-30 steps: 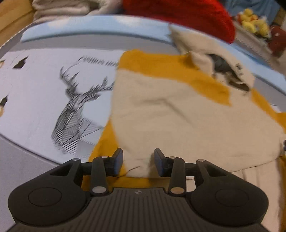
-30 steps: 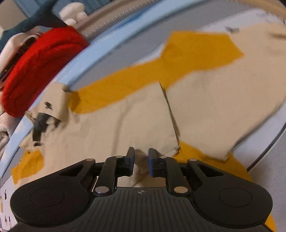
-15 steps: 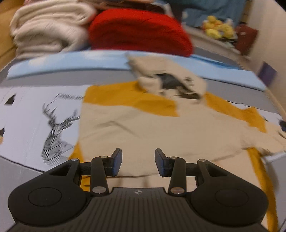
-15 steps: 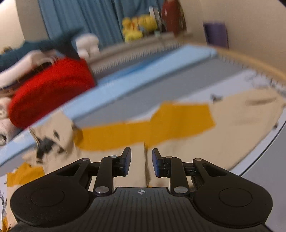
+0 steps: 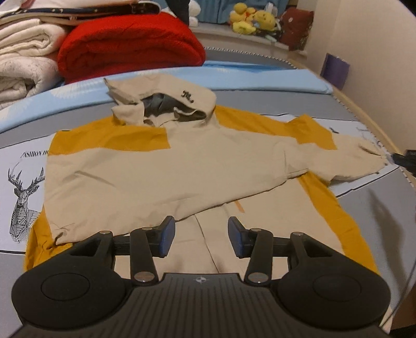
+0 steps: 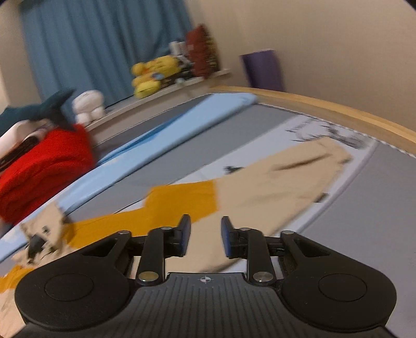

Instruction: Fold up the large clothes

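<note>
- Jacket (image 5: 161, 176), beige with mustard-yellow panels, lies spread flat on the bed, straight under and ahead of both grippers.
- The left gripper (image 5: 199, 234) hangs over the near hem. Its jaws stand moderately apart with nothing between the pads, and the front seam of the jacket runs below the gap.
- The right gripper (image 6: 205, 234) hangs over the jacket's right side. Its jaws have just been closing, yet the right wrist view shows a clear narrow gap between them and no cloth in it. That view is blurred.
- One side of the jacket is folded across the front, its edge running slantwise over the chest.
- The other sleeve (image 6: 273, 187) stretches out flat toward the bed's wooden edge (image 6: 338, 114), with a yellow band at the shoulder and beige toward the cuff.
- A white sheet with a deer print (image 5: 23, 197) lies under the jacket, showing beside its left edge.
- The hood (image 5: 166, 104) lies crumpled at the far end of the jacket, its dark lining showing.
- A light blue strip (image 5: 260, 78) crosses the bed just beyond the hood.
- Behind it sit a folded red blanket (image 5: 130, 44) and white blankets (image 5: 23, 65) stacked beside it.
- Farthest off, yellow plush toys (image 5: 247, 20) rest on a ledge before a blue curtain (image 6: 91, 46).
</note>
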`<action>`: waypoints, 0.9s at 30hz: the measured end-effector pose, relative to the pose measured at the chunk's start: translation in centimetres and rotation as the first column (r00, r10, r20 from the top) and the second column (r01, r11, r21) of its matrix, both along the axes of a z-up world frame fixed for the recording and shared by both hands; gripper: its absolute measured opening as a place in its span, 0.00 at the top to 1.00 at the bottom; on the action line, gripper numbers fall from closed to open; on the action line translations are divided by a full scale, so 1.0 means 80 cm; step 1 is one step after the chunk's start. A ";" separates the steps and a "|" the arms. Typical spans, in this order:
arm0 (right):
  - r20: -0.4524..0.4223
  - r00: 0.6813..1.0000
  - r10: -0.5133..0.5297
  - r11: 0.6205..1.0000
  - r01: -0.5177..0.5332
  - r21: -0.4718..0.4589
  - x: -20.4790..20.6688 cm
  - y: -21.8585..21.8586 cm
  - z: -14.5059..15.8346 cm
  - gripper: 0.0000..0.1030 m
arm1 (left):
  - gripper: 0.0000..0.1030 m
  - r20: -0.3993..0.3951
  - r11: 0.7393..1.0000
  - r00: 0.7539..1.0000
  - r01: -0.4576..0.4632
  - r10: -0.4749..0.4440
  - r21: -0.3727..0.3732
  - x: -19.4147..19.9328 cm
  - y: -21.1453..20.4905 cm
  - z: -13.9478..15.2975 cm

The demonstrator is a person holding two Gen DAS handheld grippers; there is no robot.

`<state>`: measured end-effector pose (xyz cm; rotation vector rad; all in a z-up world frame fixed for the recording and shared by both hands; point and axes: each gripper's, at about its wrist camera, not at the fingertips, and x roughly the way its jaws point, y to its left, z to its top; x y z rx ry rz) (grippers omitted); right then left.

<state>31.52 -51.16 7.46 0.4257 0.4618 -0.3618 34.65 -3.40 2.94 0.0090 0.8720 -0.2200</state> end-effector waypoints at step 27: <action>-0.036 0.962 -0.272 0.896 0.266 0.356 0.091 -0.234 -0.159 0.73 | 0.52 -0.080 0.997 0.997 -0.005 0.011 0.075 0.055 -0.005 -0.060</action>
